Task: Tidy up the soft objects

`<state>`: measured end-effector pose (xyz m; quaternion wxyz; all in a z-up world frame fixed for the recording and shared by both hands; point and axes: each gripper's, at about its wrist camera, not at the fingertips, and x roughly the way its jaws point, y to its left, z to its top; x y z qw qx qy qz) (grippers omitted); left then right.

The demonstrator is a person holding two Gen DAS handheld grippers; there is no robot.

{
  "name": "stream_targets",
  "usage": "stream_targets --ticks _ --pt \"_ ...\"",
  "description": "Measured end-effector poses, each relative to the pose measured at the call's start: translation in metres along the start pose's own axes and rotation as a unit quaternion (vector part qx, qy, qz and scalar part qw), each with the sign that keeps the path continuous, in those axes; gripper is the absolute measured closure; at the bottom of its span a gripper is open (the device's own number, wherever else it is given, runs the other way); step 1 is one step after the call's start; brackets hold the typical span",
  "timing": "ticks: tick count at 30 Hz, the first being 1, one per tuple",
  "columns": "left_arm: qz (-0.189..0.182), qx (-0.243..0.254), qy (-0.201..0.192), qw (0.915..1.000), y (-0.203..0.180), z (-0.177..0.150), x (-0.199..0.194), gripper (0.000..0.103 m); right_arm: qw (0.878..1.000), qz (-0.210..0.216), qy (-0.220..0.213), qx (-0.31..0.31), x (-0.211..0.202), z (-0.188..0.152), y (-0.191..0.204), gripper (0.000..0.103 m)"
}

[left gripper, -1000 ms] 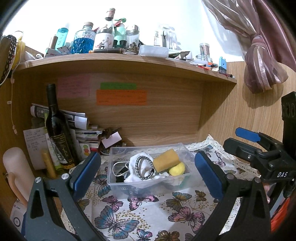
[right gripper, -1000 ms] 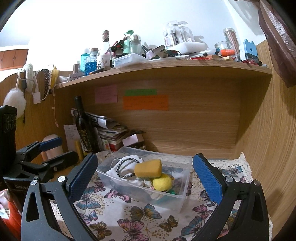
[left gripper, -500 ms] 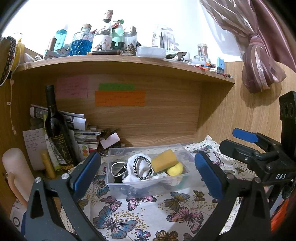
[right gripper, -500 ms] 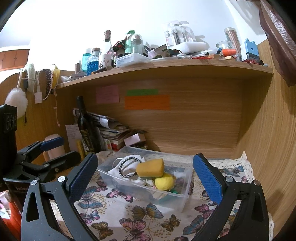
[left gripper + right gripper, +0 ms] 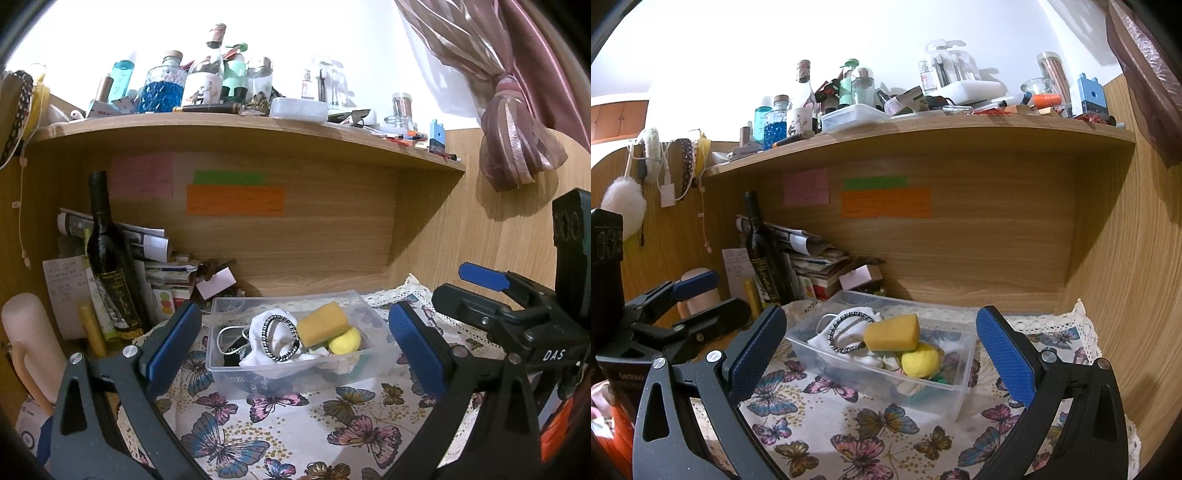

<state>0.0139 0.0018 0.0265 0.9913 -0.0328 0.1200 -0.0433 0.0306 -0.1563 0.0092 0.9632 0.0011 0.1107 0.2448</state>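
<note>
A clear plastic box (image 5: 221, 362) stands on a butterfly-print cloth (image 5: 258, 435) under a wooden shelf. In it lie an orange-yellow sponge (image 5: 322, 324), a yellow ball (image 5: 345, 340), a white cloth (image 5: 258, 354) and a beaded black-and-white ring (image 5: 280, 336). The box (image 5: 956, 398), sponge (image 5: 892, 333) and ball (image 5: 921, 362) also show in the right wrist view. My left gripper (image 5: 295, 345) is open and empty, in front of the box. My right gripper (image 5: 881, 356) is open and empty, also in front of it.
A dark wine bottle (image 5: 110, 254) stands at the left beside stacked papers (image 5: 162, 266). A pale cylinder (image 5: 31, 339) is at the far left. The shelf (image 5: 240, 129) above carries several bottles and jars. Wooden walls close the back and right.
Both grippers have drawn back slightly and risen a little; the box looks a bit smaller and farther. Both stay open and empty.
</note>
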Motion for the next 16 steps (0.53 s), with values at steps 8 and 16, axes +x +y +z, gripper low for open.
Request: stream_targets --ticks 8,16 --pt "-0.004 -0.002 0.010 0.9999 0.0029 -0.0016 0.0044 0.000 1.000 -0.001 0.001 0.001 0.0008 -0.0007 0.0003 0.000" --pt "-0.007 -0.001 0.012 0.9999 0.0027 -0.0024 0.0043 0.000 1.000 0.001 0.005 0.004 0.0038 -0.0031 -0.0015 0.000"
